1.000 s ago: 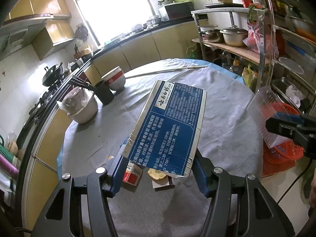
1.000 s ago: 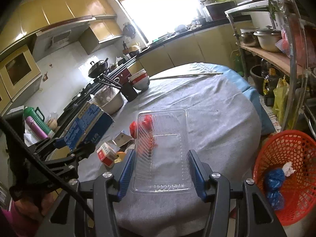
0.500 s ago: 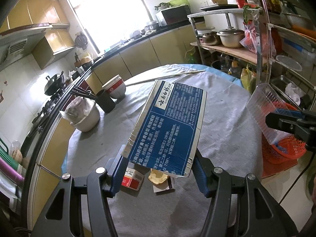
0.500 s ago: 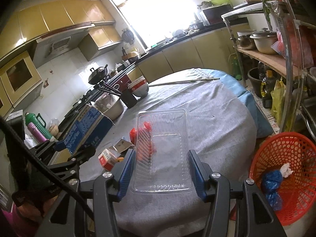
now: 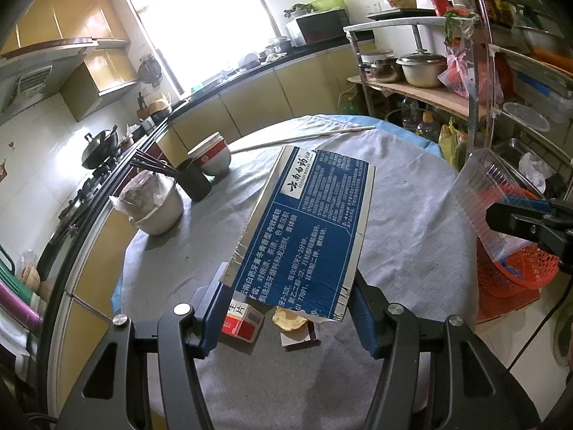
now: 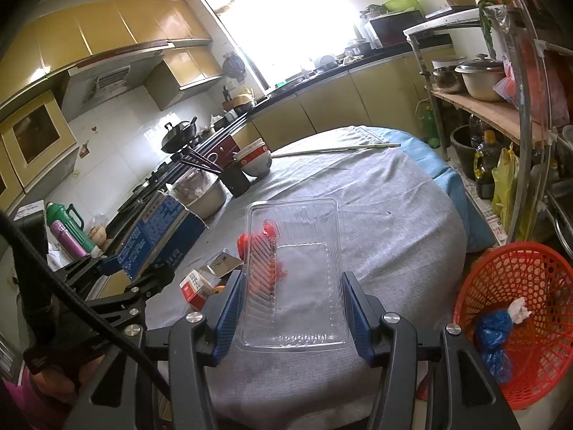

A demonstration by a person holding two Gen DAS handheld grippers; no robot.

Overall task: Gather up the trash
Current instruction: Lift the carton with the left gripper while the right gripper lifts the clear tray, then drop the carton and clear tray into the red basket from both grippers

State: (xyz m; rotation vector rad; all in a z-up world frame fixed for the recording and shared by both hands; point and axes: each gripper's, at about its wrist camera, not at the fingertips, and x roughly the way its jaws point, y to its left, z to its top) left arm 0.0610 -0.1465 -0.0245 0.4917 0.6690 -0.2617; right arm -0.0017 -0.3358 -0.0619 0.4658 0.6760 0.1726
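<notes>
- Nothing of weight has moved since the earlier pictures: both claws hold the same loads in the same pose, and only the view of the kitchen has drifted a little.
- On my left, the left claw (image 5: 286, 317) is closed on the blue carton (image 5: 304, 229), a flattened toothpaste box with a silver edge; I hold it by its near end, lifted clear of the worktop (image 5: 412, 193) and tilted up away from me.
- On my right, the right claw (image 6: 292, 317) is clamped on the clear plastic tray (image 6: 297, 272), empty, its long sides between the pads, raised over the near edge of the grey cloth.
- Under the carton more trash waits on the cloth: a small red and white box (image 5: 241, 322), a yellowish scrap (image 5: 288, 319) and a small flat box (image 5: 301, 335) under it.
- Beside the worktop, low on my right, stands the red basket (image 6: 530, 279) with a blue bag (image 6: 492, 329) already inside.
- I judge the step in hand to be the carrying: both pieces are picked up and not yet dropped.
- For the next move I should swing the tray over the basket and open only when it is above the rim, because the tray is light and may slide off. Then the carton follows, and the small pieces after.
</notes>
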